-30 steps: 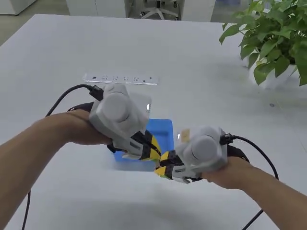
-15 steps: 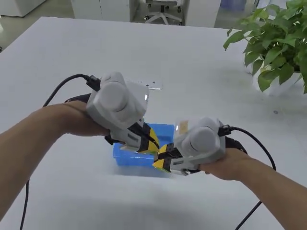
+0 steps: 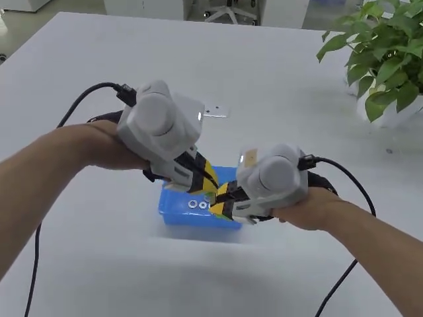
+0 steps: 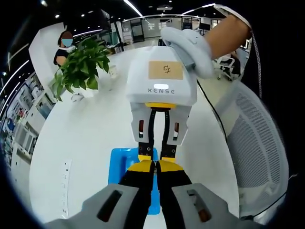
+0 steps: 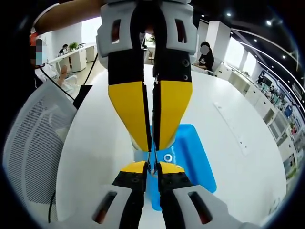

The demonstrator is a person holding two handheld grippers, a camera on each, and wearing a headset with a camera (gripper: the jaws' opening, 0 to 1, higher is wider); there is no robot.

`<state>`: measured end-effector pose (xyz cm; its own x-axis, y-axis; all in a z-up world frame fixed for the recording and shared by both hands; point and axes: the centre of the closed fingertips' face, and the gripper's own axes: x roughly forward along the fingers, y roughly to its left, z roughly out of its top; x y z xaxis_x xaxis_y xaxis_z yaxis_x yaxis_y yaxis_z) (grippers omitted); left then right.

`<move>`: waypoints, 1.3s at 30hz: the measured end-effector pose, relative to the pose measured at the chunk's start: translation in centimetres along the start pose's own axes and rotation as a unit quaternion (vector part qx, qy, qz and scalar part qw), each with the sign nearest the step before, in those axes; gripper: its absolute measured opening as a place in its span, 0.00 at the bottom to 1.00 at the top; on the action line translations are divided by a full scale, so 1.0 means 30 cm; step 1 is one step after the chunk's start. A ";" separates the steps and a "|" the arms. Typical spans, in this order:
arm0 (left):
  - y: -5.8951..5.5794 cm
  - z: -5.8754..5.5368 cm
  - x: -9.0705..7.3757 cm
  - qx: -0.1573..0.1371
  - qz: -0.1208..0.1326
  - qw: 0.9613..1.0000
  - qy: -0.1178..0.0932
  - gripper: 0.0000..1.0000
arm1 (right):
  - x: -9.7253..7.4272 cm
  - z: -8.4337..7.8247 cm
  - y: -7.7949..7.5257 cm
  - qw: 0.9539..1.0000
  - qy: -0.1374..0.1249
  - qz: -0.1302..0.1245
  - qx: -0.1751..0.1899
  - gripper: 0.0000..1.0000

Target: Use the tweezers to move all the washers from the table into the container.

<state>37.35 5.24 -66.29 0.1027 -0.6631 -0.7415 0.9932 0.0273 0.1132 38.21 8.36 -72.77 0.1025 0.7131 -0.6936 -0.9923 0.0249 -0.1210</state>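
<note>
A blue container (image 3: 173, 206) sits on the white table, and two washers (image 3: 197, 205) lie inside it. Just above its far side, my left gripper (image 3: 209, 183) and my right gripper (image 3: 218, 199) meet tip to tip. In the right gripper view a thin metal strip, the tweezers (image 5: 152, 143), runs from between the left gripper's yellow fingers (image 5: 131, 112) down into my right gripper (image 5: 151, 168). One washer (image 5: 167, 157) shows beside the tips on the container floor (image 5: 190, 157). Both pairs of jaws are closed; the left gripper (image 4: 155, 166) faces the right gripper's fingers (image 4: 144, 153).
A white power strip (image 3: 215, 111) lies beyond the left gripper. A potted plant (image 3: 383, 53) stands at the table's far right. Black cables (image 3: 79, 109) trail from both grippers across the table. A mesh office chair (image 4: 257, 157) stands beside the table.
The head view has shifted. The grippers, still tip to tip, now sit over the container's far side, so its inside and the washers have come into sight.
</note>
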 end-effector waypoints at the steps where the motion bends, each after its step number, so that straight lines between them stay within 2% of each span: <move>1: 0.007 -0.005 0.001 0.000 0.001 1.000 0.001 0.06 | 0.005 0.000 -0.006 1.000 0.000 0.000 -0.001 0.10; 19: 0.088 -0.077 0.039 -0.010 0.001 1.000 0.003 0.06 | 0.079 -0.033 -0.081 1.000 -0.001 -0.001 0.002 0.10; 39: 0.141 -0.150 0.097 -0.028 -0.007 1.000 0.002 0.06 | 0.157 -0.087 -0.125 1.000 0.004 0.012 0.014 0.10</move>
<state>42.09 6.80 -70.94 0.0893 -0.6611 -0.7450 0.9960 0.0599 0.0663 42.59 9.79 -77.44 0.0781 0.7087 -0.7012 -0.9962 0.0275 -0.0831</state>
